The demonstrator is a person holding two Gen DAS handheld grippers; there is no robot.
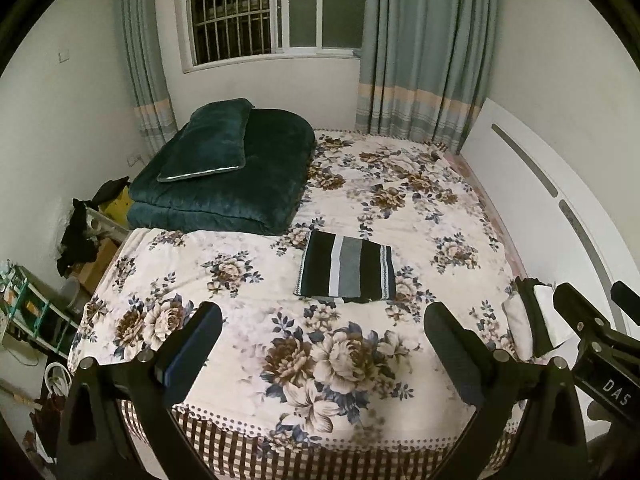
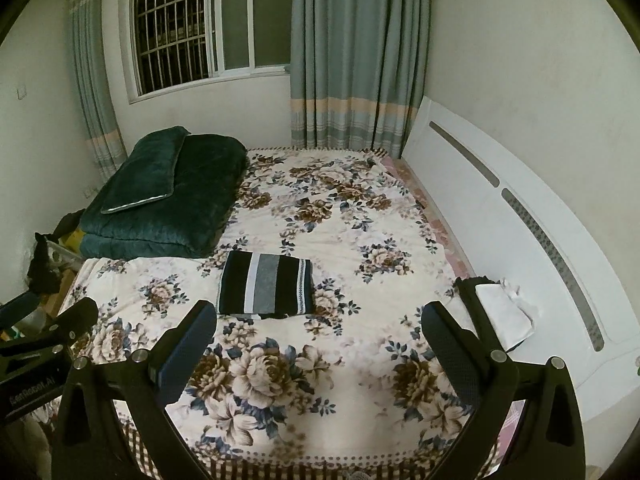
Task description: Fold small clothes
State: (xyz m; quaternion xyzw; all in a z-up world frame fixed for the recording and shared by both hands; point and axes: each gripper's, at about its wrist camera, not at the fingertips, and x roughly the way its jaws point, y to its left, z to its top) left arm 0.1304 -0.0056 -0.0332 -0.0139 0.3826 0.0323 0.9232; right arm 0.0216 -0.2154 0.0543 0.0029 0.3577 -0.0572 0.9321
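A folded garment with black, white and grey stripes (image 1: 346, 268) lies flat on the floral bed cover (image 1: 248, 272); it also shows in the right wrist view (image 2: 266, 285). A black and white pile of clothes (image 1: 536, 320) lies at the bed's right edge by the headboard, and shows in the right wrist view (image 2: 494, 312). My left gripper (image 1: 322, 332) is open and empty, above the bed's near edge, short of the striped garment. My right gripper (image 2: 320, 332) is open and empty too, beside the left one; it shows at the right of the left wrist view (image 1: 592, 300).
A folded dark green quilt with a pillow on top (image 1: 228, 168) fills the bed's far left corner. A white headboard (image 1: 532, 184) runs along the right. Curtains and a barred window (image 1: 236, 12) are behind. Clutter and a rack (image 1: 36, 312) stand left of the bed.
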